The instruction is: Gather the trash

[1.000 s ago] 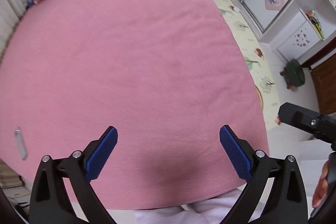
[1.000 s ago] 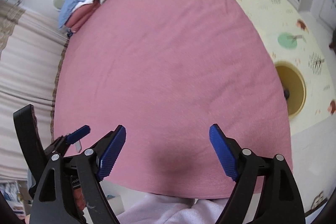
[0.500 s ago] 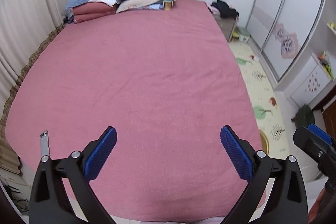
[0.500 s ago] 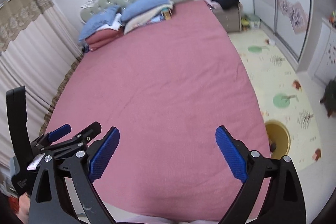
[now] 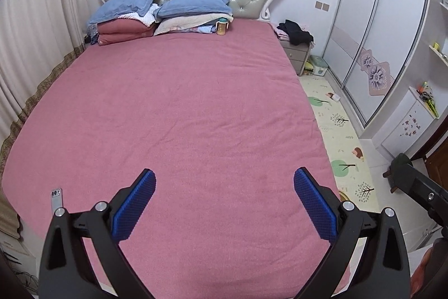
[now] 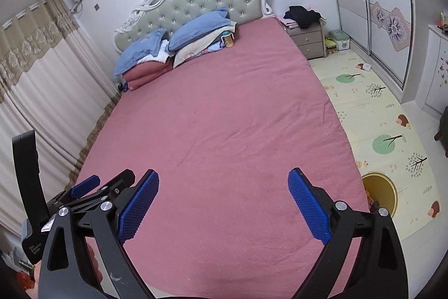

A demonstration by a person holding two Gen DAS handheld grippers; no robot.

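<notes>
My left gripper (image 5: 224, 195) is open and empty above the foot of a bed with a pink cover (image 5: 173, 116). My right gripper (image 6: 224, 195) is open and empty beside it, also over the foot of the bed. A small yellow bottle (image 5: 221, 27) stands by the pillows at the headboard; it also shows in the right wrist view (image 6: 229, 40). A small white item (image 5: 334, 96) lies on the floor mat near the wardrobe. A yellow bin (image 6: 380, 191) stands on the mat at the bed's right corner.
Blue pillows and folded blankets (image 5: 156, 16) are stacked at the headboard. A phone (image 5: 56, 199) lies at the bed's left front edge. A nightstand (image 5: 296, 55) with dark clothes stands right of the bed. Sliding wardrobe doors (image 5: 378, 32) line the right wall. Curtains (image 5: 33, 46) hang on the left.
Both grippers have tilted up from looking down at the bed cover, so the headboard, pillows and wall are now in view. Both stay open.
</notes>
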